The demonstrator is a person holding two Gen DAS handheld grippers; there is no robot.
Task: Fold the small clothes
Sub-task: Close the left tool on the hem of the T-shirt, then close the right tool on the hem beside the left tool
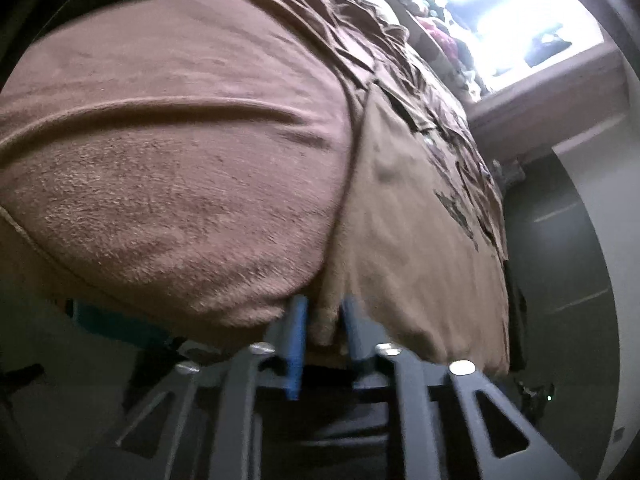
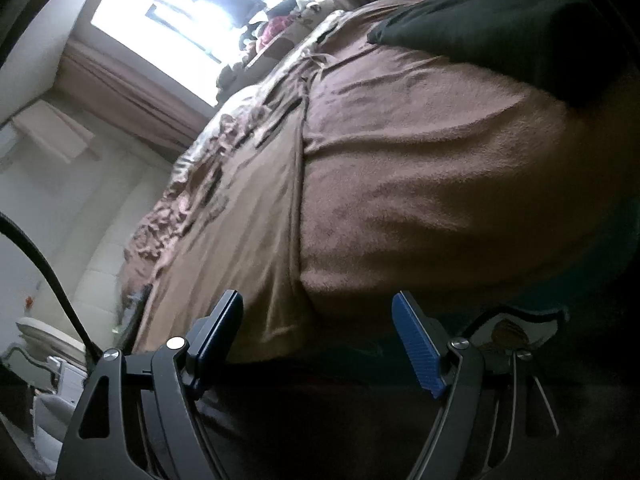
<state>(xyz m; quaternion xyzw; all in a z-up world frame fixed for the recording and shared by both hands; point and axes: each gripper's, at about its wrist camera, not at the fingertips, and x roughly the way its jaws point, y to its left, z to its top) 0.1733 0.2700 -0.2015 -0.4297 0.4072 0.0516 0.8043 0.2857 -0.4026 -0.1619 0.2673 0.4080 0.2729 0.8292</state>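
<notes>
A brown terry cloth lies spread flat on a tan bed cover. In the left wrist view my left gripper is shut at the cloth's near corner. A fold of brown fabric is pinched between its blue pads. The right wrist view shows the same cloth from its other near corner. There my right gripper stands open at the bed's edge. The corner lies just beyond the wide gap, and neither blue pad touches it.
A dark green garment lies at the far end of the cloth. Rumpled patterned bedding runs along the bed's far side, with a heap of clothes under a bright window. A black cable hangs on the left.
</notes>
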